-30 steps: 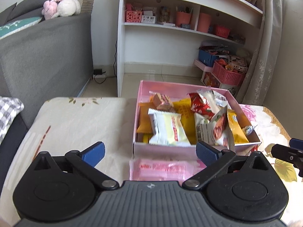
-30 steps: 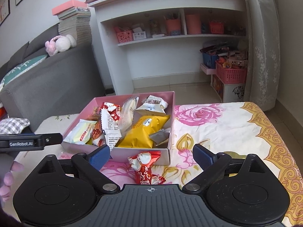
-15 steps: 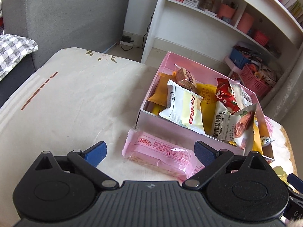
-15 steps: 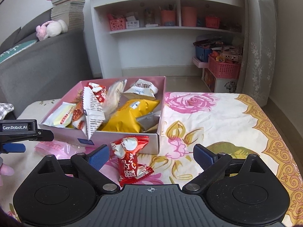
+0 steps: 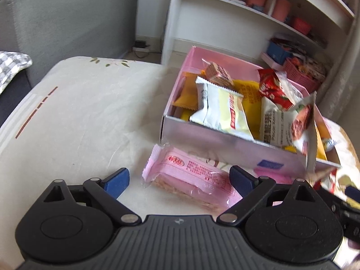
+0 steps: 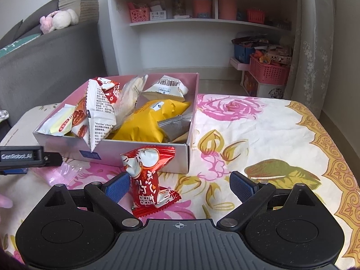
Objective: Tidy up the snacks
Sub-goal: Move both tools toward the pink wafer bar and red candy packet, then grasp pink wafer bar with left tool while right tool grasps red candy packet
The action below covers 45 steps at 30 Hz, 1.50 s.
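A pink box (image 5: 227,145) full of snack packets stands on the cloth-covered table; it also shows in the right wrist view (image 6: 144,153). A pink snack packet (image 5: 191,178) lies flat in front of the box, between the fingers of my open left gripper (image 5: 180,180). A red candy packet (image 6: 148,180) lies in front of the box in the right wrist view, between the fingers of my open right gripper (image 6: 180,186), close to the left finger. Neither gripper holds anything. The left gripper (image 6: 24,157) shows at the left edge of the right wrist view.
A grey sofa (image 5: 56,22) stands to the left and a white shelf unit (image 6: 202,33) behind the table. Pink baskets (image 6: 270,72) sit on the floor by the curtain. The flowered tablecloth (image 6: 270,135) stretches right of the box.
Both grippers have moved lower and closer to the table. The pink packet now lies between the left fingers and the red packet between the right fingers. Both stayed open.
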### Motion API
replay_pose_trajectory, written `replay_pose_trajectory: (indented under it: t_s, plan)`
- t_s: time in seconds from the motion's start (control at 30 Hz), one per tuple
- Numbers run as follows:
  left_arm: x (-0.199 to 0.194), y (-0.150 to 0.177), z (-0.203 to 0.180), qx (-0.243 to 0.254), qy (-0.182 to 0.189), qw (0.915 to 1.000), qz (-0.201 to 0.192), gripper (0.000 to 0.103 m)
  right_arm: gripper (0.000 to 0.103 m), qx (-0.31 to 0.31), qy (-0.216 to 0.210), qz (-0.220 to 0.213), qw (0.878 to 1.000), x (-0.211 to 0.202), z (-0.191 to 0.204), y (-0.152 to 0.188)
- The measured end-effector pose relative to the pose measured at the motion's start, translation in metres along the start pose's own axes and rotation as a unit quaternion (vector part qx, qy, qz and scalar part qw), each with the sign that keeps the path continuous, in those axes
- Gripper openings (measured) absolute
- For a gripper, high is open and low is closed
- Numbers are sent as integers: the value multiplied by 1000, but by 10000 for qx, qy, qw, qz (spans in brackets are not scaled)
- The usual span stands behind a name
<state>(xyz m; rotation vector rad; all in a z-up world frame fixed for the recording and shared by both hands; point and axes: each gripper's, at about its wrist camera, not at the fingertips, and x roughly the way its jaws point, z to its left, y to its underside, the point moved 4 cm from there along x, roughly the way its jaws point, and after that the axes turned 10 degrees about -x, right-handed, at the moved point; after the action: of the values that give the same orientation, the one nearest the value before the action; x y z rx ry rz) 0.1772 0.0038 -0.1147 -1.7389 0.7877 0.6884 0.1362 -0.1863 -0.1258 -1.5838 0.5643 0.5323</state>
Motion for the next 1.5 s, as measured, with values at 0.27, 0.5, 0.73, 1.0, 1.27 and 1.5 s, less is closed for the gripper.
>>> replay_pose_trajectory:
  t_s: [0.27,0.5,0.73,1.0,1.27,1.5]
  plan:
    - [-17,0,21,460,385,9964,602,89,97,-47,-33,28,10000,3,1,2]
    - [-17,1,2,42,618,9971,439,93,94,-72,-49,-16,10000,7,10,-2]
    - [-8,12,-14,302,23,9993,208,68,73,-126,-122,-5,9998,10,23,-4]
    - [-14,10,-5,274,-60,9996,40,37,24,-194,-159,73,9997,11,23,-2]
    - [-29,5,-1,396,210,9990,12,29,24,25,-409,-9,9992,-3,15,-7]
    - [-45,-2,-10,456,382,9980,-206,29,24,222,-469,-183,9985,-19,8,-15]
